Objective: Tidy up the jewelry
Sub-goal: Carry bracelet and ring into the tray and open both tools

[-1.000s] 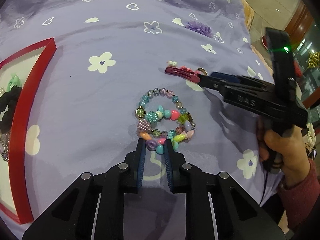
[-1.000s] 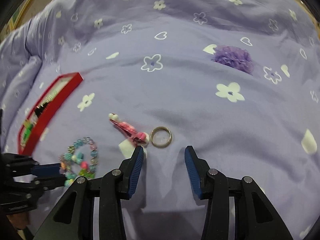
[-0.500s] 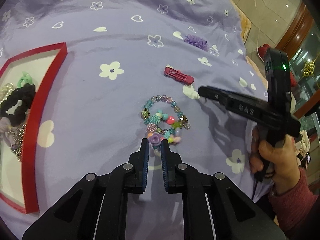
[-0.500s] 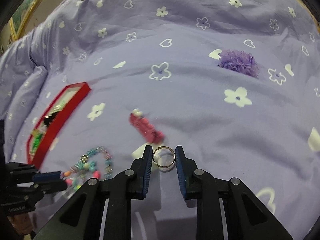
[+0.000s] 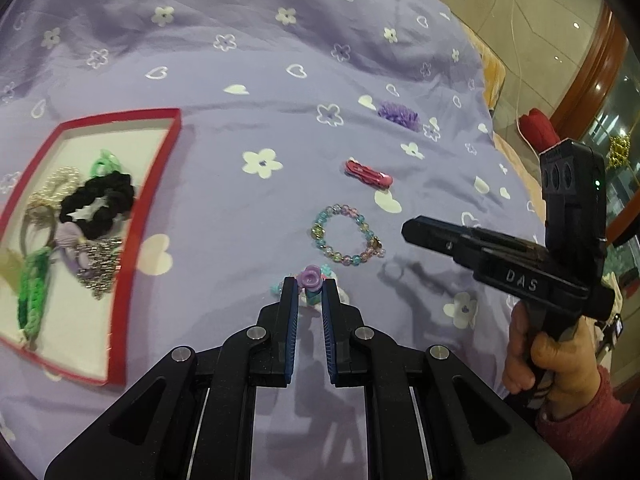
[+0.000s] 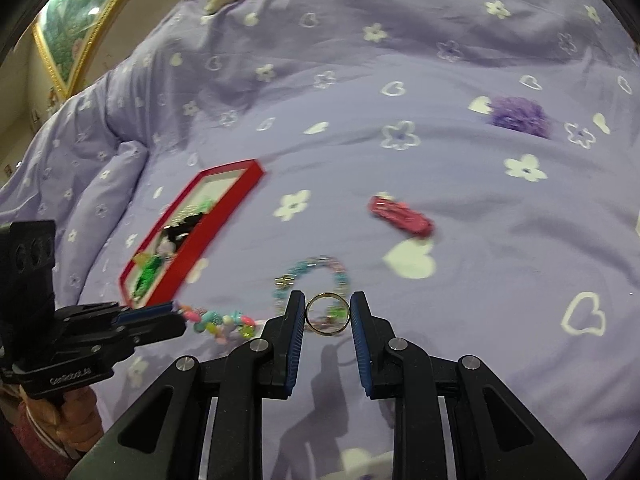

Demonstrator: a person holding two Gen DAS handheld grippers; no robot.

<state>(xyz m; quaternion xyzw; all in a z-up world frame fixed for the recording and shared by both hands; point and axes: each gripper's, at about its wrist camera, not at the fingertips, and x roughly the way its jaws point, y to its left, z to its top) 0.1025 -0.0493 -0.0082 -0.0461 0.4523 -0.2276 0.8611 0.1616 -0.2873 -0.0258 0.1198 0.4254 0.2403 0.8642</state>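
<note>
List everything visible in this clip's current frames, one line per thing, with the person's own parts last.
Bedspread: one, lilac with white flowers and hearts, under everything.
Tray: one, red rim, white inside, at the left; holds a black scrunchie, green bands, pearls and a silvery chain.
Hair clip: one, pink, on the bedspread.
Glass-bead bracelet: one, pastel, on the bedspread below the clip.
Chunky bead bracelet: one, multicoloured with a purple flower bead, clamped in the left gripper.
Ring: one, gold-coloured, clamped in the right gripper.
Fluffy hair tie: one, purple, far right.
Picture frame: one, gilt, on the wall.
Left gripper: black, blue pads, shut.
Right gripper: same, shut.
Hand: red sleeve, holding the right gripper.
</note>
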